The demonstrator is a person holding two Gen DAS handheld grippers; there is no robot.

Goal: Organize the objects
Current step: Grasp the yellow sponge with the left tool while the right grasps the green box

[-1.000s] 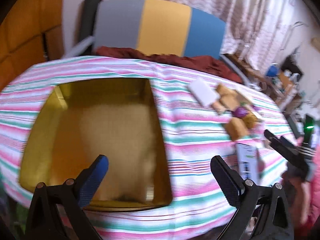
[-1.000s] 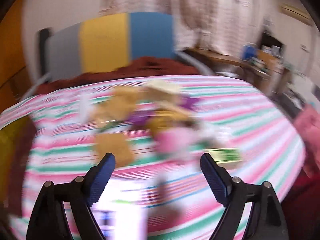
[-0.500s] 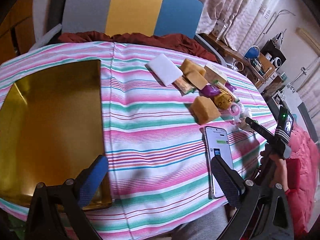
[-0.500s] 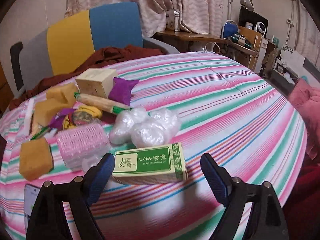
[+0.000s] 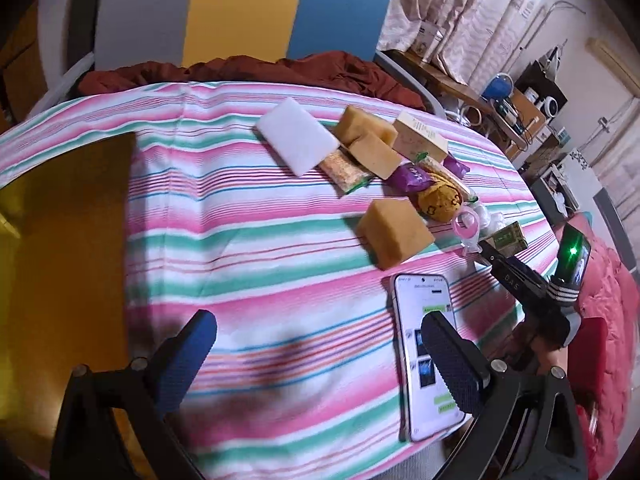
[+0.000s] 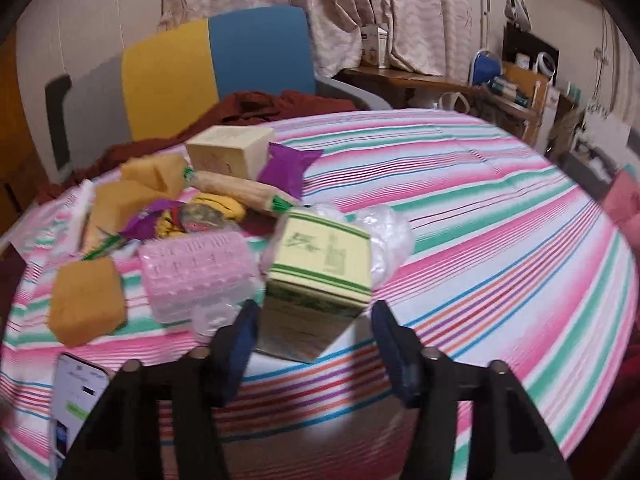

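Observation:
A pile of small objects lies on the striped tablecloth [image 5: 248, 240]: yellow sponges [image 5: 394, 234], a white foam block [image 5: 298, 140], a cream box [image 6: 230, 150], purple packets [image 6: 290, 168], a pink roller [image 6: 198, 270], clear plastic wrap [image 6: 390, 236]. My right gripper [image 6: 314, 330] stands around a green-and-cream box [image 6: 320, 280], which is tilted up on one end; the jaws have narrowed but a gap shows on the right side. My left gripper [image 5: 318, 344] is open and empty above the cloth. The right gripper also shows in the left wrist view [image 5: 486, 250].
A gold tray [image 5: 60, 280] sits at the left of the table. A lit phone [image 5: 426, 348] lies near the front edge, under my left gripper's right finger. A grey, yellow and blue chair [image 5: 240, 12] with a red cloth stands behind the table.
My right gripper has moved in on the green box and its jaws have narrowed; the box has tipped from flat to on end. The left gripper's view has shifted right, away from the tray.

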